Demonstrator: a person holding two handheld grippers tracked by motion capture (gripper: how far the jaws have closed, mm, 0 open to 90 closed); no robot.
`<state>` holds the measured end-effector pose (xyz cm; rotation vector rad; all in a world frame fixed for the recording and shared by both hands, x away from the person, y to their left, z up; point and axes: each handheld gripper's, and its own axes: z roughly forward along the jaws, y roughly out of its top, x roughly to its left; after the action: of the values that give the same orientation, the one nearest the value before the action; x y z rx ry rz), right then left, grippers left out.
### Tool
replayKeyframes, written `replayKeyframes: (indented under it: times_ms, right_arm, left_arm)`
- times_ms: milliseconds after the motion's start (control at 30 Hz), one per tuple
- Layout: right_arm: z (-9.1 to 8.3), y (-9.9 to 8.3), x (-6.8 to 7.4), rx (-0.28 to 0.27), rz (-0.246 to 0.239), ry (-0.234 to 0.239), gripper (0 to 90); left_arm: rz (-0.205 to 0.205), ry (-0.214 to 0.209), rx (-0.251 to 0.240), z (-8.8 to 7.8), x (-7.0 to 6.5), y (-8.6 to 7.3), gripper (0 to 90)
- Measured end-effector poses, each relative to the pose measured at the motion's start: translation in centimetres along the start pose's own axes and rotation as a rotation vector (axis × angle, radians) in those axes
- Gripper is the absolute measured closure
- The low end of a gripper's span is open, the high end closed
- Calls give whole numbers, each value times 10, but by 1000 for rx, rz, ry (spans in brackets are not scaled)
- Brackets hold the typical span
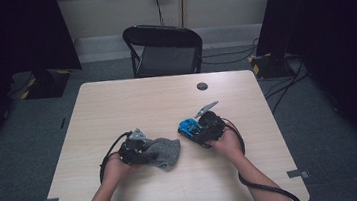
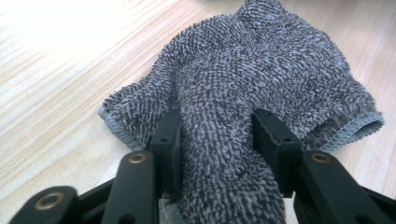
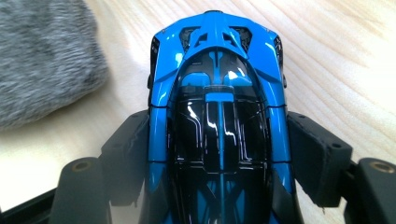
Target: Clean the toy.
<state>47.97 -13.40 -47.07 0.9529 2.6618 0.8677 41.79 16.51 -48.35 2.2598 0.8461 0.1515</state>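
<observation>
Gripping: left claw [image 2: 217, 135] clamped on a grey towel [image 2: 261, 70] lying on the worktop [image 1: 131, 100] | right claw [image 3: 219, 149] clamped around a blue toy car [image 3: 217, 93], beside the towel.

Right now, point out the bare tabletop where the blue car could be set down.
The far half of the table is bare up to the dark round spot. The near strip between the person's forearms is bare too. The middle is crowded: grey cloth in the left gripper, blue toy car in the right gripper.
</observation>
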Motion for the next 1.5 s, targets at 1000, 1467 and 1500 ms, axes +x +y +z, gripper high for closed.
replayKeyframes:
  times_ms: [1000, 1467, 1500]
  right_arm:
    - [-29, -6, 60, -67, -157, 100, 285]
    - [-27, -9, 50, -73, -121, 76, 285]
    - [-27, -9, 49, -74, -120, 74, 285]
  left_arm:
    - [-311, 40, -63, 10, 13, 66, 745]
    - [-276, -34, -73, -12, 10, 50, 746]
    - [-273, -31, -79, -14, 10, 49, 746]
